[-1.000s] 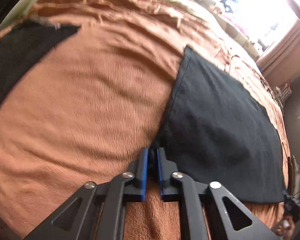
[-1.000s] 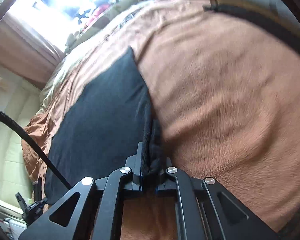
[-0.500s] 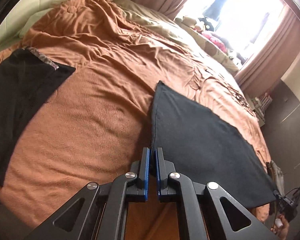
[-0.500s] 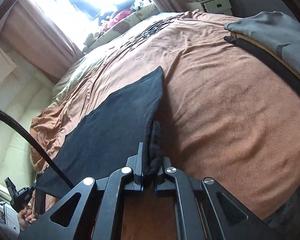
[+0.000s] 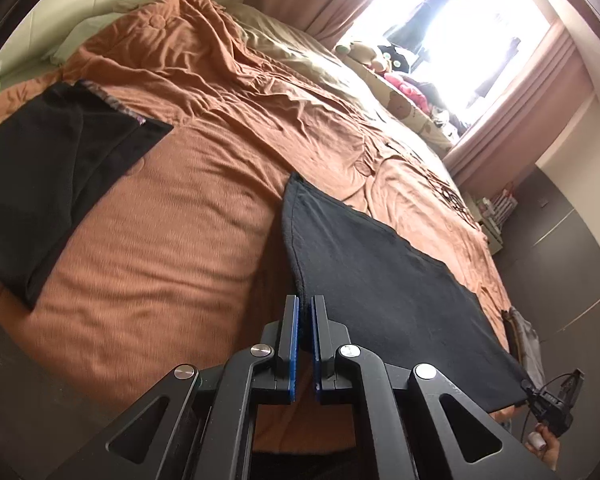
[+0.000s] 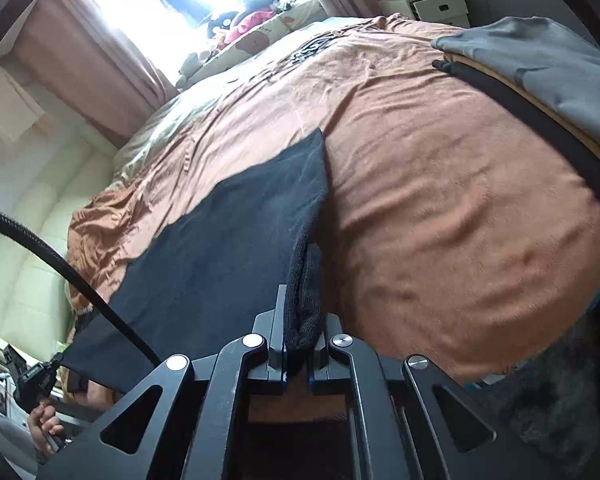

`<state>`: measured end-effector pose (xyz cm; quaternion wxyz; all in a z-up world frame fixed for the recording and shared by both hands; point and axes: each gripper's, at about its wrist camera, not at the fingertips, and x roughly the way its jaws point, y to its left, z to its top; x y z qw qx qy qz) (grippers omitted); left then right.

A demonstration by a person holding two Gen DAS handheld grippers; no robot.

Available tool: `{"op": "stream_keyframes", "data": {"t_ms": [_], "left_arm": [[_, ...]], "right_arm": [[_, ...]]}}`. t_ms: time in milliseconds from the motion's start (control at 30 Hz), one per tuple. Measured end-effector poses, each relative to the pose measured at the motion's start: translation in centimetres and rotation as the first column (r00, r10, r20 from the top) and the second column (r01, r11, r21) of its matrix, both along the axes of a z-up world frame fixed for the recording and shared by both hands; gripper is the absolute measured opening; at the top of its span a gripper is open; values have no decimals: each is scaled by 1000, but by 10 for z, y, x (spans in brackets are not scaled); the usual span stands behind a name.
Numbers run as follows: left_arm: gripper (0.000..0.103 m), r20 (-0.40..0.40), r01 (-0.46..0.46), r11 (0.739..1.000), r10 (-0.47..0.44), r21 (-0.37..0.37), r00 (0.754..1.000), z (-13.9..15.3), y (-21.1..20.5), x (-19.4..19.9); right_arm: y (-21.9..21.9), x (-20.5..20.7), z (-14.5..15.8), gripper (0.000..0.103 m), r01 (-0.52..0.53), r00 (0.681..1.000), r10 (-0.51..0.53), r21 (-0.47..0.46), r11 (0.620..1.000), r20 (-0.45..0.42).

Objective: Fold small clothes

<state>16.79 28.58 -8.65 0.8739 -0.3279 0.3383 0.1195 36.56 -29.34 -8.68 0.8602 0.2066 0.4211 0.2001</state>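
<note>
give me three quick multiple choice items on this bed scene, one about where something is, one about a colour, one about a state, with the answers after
1. In the left wrist view, where does the folded black garment with a patterned band lie relative to the held dark cloth?
A. to its left, apart from it
B. on top of it
C. under it

2. What colour is the bed cover?
A. white
B. orange-brown
C. blue

3. What is the state of the right gripper?
A. wide open, nothing in it
B. shut on a bunched edge of the dark cloth
C. shut on a pillow

Answers:
1. A, bare cover shows between the two.
2. B, the same rust tone shows in both views.
3. B, black fabric is pinched between its pads; the left gripper clamps another corner.
</note>
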Motion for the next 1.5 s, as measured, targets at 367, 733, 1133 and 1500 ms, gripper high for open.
{"op": "stream_keyframes", "data": {"t_ms": [367, 733, 1133, 1500], "left_arm": [[17, -70, -13, 993, 5, -115, 998, -67, 6, -6], [69, -11, -55, 978, 53, -203, 999, -96, 6, -36], [49, 21, -57, 949, 67, -310, 998, -115, -3, -46], [25, -19, -157, 920, 161, -360, 987, -123, 2, -39]], "right_arm": [[-6, -8, -14, 52, 42, 994, -53, -115, 992, -95], [43, -69, 55, 54, -7, 997, 22, -204, 979, 70], [152, -68, 52, 53, -246, 960, 272, -274, 930, 61], [253, -16, 19, 32, -424, 898, 437, -386, 819, -60]]}}
